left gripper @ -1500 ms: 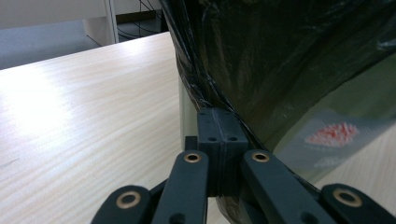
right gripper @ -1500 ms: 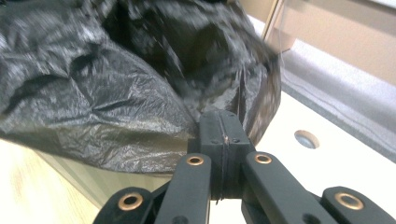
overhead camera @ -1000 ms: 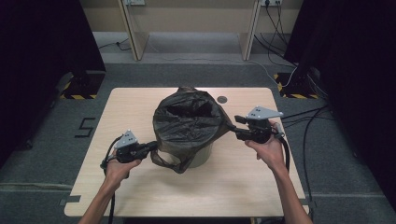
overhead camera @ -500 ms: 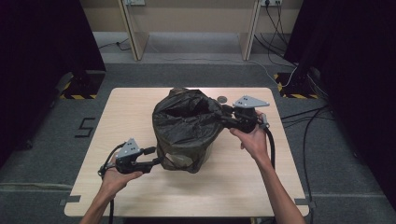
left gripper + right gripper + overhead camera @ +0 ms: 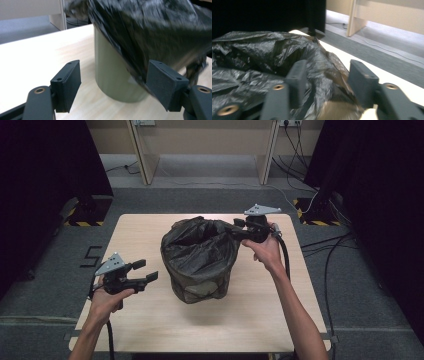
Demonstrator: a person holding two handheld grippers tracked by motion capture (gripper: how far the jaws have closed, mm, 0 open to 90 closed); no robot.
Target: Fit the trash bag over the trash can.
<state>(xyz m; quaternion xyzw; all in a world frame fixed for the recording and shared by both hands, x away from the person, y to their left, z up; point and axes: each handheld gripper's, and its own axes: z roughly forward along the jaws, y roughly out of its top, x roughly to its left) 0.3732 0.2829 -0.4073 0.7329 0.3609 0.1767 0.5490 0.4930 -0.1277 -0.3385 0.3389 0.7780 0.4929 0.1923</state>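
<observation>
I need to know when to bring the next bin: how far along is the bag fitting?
Done: the black bag sits in the bin and covers its upper part. In hand: the right gripper is at the far rim, jaws around a fold of bag; the left gripper is off the bag, jaws just opened. Left: pulling the skirt down evenly; olive wall shows below.

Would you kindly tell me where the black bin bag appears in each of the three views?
High view: black bin bag at table centre, draped over the green bin.
Left gripper view: upper right, above the bin.
Right gripper view: left and centre.
Shared landmark: the wooden table.
</observation>
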